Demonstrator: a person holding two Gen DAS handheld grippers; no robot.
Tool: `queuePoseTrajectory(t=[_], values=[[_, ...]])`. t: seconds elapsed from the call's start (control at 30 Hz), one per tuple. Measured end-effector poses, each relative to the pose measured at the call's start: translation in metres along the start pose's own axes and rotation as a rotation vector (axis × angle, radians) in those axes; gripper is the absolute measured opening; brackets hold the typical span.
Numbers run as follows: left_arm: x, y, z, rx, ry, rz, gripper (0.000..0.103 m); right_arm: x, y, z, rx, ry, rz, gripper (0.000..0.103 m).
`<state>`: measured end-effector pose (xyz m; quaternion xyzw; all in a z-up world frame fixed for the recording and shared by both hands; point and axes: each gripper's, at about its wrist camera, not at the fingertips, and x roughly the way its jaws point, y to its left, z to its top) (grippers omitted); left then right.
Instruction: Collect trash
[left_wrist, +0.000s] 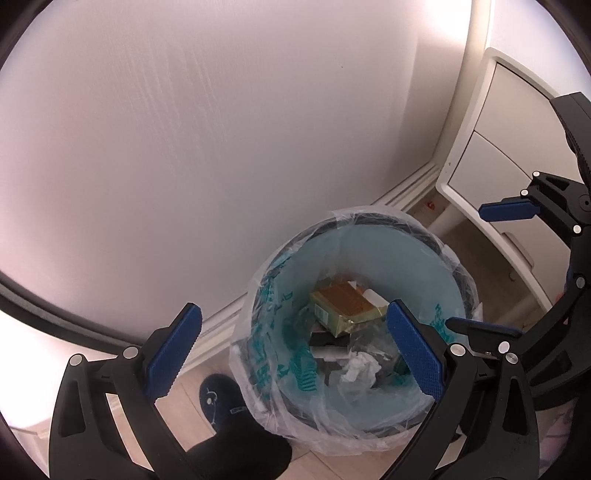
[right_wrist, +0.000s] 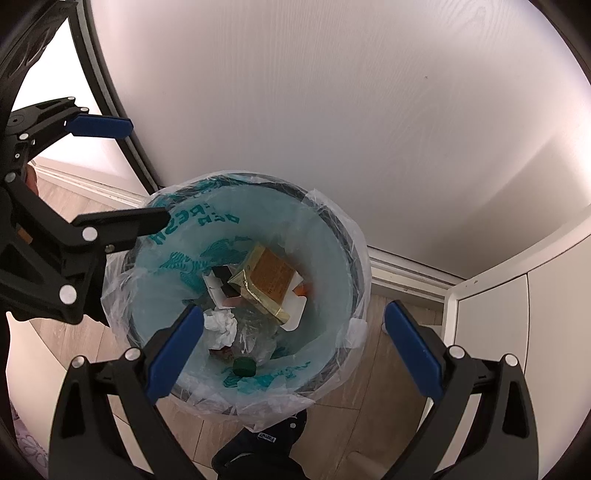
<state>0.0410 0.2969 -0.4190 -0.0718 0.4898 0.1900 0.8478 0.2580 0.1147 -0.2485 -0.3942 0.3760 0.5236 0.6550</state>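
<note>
Below both my grippers, left (left_wrist: 295, 354) and right (right_wrist: 299, 354), jaws apart and empty, sits the round bag-lined bin (right_wrist: 343, 229), nearer my right.

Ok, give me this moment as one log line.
left gripper: open, empty | right gripper: open, empty | both above bin | bag lines the bin | trash inside: yellow packet, tissue

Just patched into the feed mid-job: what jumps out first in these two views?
The round bin with its clear, teal-printed bag stands on the wood floor against the white wall. Inside lie a gold packet, a crumpled tissue and a green cap. The left gripper and right gripper hang over it, jaws wide apart and empty.
</note>
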Motion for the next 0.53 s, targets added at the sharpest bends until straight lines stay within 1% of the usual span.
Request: queuePoseTrajectory(t=[0.17, 0.37, 0.53], values=[[-0.0013, -0.0001, 0.0004, 0.006, 0.001, -0.014, 0.097, -0.0002, -0.0005, 0.0000, 0.003, -0.002, 0.002, 0.096], [0.0003, -0.0029, -0.0003, 0.019, 0.026, -0.041, 0.097, -0.0008, 0.0007, 0.0006, 0.004, -0.005, 0.007, 0.096], [-0.0027, -0.0044, -0.0011, 0.038, 0.021, -0.027, 0.097, -0.0015, 0.0032, 0.0012, -0.002, -0.002, 0.005, 0.096]])
